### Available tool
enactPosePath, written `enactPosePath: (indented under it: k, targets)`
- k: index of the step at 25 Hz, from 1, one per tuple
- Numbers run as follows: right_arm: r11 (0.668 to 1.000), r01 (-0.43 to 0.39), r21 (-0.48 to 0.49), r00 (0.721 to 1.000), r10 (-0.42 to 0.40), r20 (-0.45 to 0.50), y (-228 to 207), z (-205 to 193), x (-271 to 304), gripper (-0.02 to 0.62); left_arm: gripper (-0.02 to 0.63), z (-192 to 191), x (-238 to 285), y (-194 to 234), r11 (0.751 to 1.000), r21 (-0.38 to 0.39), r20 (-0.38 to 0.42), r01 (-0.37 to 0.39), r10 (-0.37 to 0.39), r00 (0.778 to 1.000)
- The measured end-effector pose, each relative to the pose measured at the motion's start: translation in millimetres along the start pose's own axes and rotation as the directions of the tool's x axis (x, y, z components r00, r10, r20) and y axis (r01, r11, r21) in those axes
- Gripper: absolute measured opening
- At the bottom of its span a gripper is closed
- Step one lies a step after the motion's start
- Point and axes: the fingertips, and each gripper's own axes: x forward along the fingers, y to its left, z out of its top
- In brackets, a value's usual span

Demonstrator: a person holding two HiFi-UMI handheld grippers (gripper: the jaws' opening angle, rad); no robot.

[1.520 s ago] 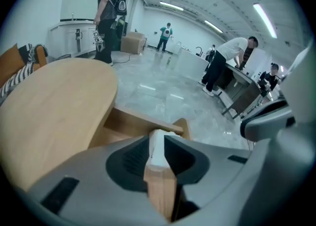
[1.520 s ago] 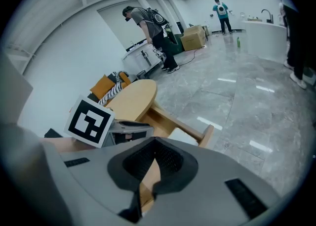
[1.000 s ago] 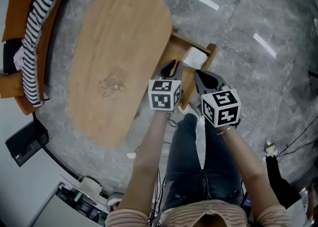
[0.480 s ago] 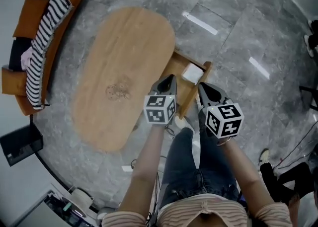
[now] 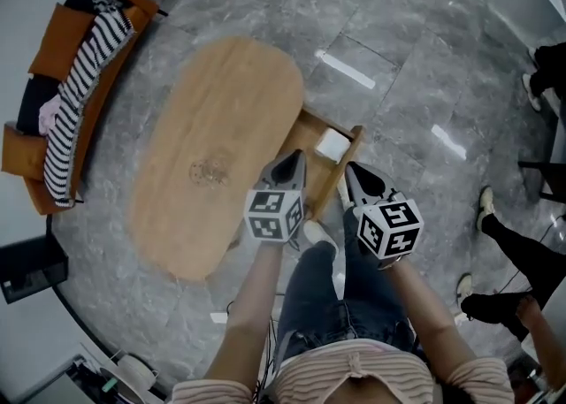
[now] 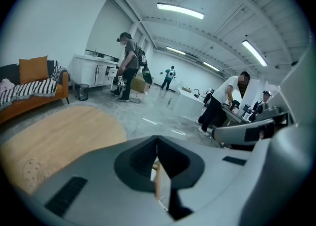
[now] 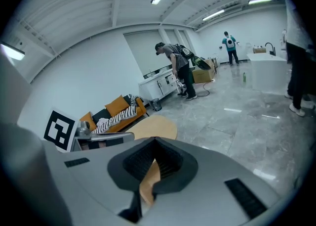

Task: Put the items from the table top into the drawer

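- Left tool point(image 5: 290, 163) and right tool point(image 5: 354, 176): jaws together, nothing held, both by the open drawer point(image 5: 311, 139).
- Pale item point(image 5: 210, 169) lies mid-table point(image 5: 239, 84), left of drawer; left tool nearer.

Checked my feed: left gripper point(image 5: 290, 163) and right gripper point(image 5: 356, 178) were both pale grey shells, black ribbed pads inside jaws, dark slot marks on housings. Left cube point(image 5: 274, 214) and right cube point(image 5: 389, 229) were white with black square markers. Person wore pinkish striped top point(image 5: 354, 374), short sleeves, dark blue jeans point(image 5: 323, 296), white shoe point(image 5: 316, 233).
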Motion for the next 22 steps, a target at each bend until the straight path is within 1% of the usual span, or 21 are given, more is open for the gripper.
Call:
enactPosePath:
  k: [4,8,13,18,22]
  targets:
    - [1.0,0.009,-0.019,0.999,-0.008,0.039,8.4,5.5,-14.0,0.008,0.015,9.5,-22.5,-12.8,1.0,0.013,0.041,0.015,-0.015,0.999]
    - [0.999,0.017,-0.031,0.997,-0.014,0.072,20.4,8.0,-32.1,0.008,0.015,16.9,-46.1,-25.4,0.999,0.05,0.076,0.021,-0.024,0.997]
    - [0.999,0.031,-0.01,0.993,-0.03,0.118,38.3,11.1,-56.3,0.008,0.015,19.3,-73.8,-41.6,0.997,0.08,0.103,0.022,-0.03,0.994]
    - [0.998,0.023,-0.055,0.989,-0.014,0.147,55.5,18.1,-80.1,0.008,0.015,26.6,-98.1,-63.6,0.992,0.125,0.129,0.025,-0.041,0.991]
    - [0.997,0.021,-0.078,0.983,-0.007,0.184,68.6,22.9,-95.5,0.008,0.015,31.6,-118.0,-73.4,0.99,0.136,0.153,0.033,-0.054,0.987]
